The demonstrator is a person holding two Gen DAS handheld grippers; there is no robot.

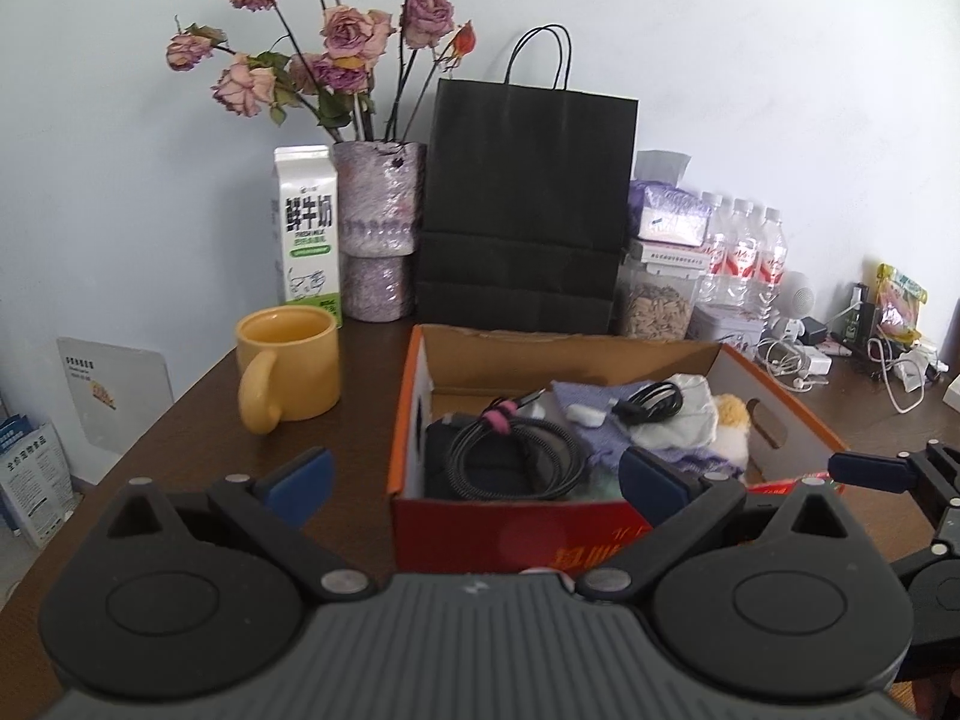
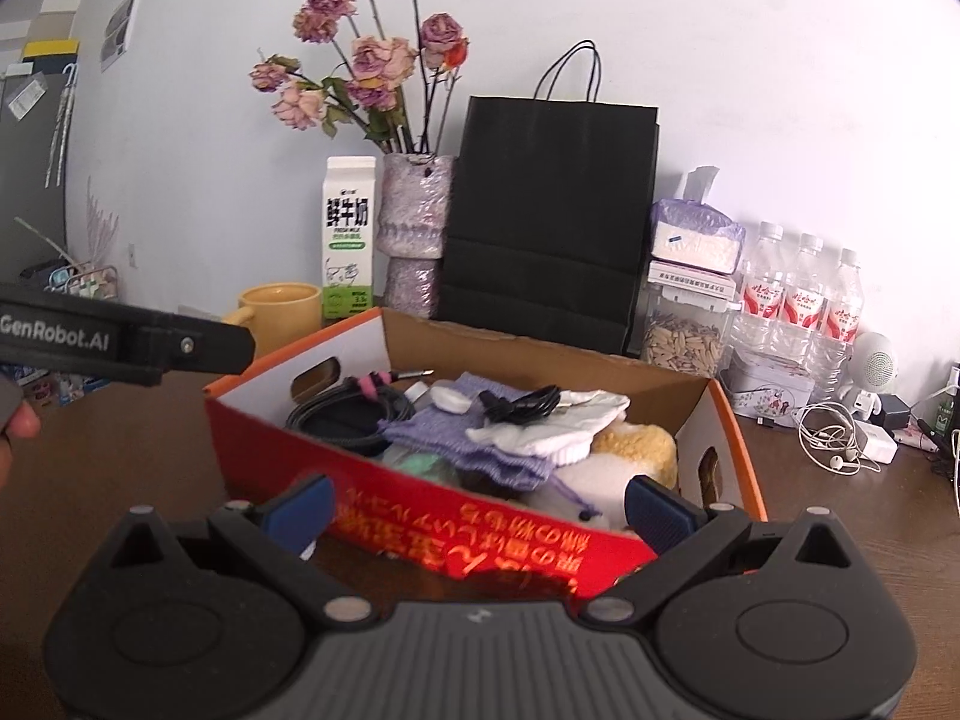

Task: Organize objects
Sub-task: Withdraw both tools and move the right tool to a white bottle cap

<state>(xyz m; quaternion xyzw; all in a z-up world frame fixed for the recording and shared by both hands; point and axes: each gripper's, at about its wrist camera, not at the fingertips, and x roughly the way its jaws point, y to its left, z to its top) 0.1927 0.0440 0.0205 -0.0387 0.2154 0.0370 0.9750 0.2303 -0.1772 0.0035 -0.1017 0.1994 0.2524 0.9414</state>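
An open red-and-orange cardboard box [image 1: 510, 531] [image 2: 420, 516] stands on the dark wooden table just in front of both grippers. It holds a coiled black cable with pink ties [image 1: 516, 450] [image 2: 354, 408], a lilac knitted cloth [image 1: 600, 420] [image 2: 474, 438], a small black cable [image 1: 654, 402] [image 2: 522, 402], white cloth [image 2: 558, 426] and a yellow-white plush [image 1: 732, 426] [image 2: 636, 450]. My left gripper [image 1: 474, 480] is open and empty at the box's near wall. My right gripper [image 2: 477, 507] is open and empty at the box's near corner.
A yellow mug [image 1: 288, 369] [image 2: 282, 306], a milk carton [image 1: 309, 228] [image 2: 350, 234], a vase of dried roses [image 1: 375, 234] [image 2: 417, 234] and a black paper bag [image 1: 528, 204] [image 2: 552, 216] stand behind the box. Water bottles [image 2: 804, 300], a seed jar [image 2: 684, 342] and earphones and chargers [image 2: 840, 438] lie at the right.
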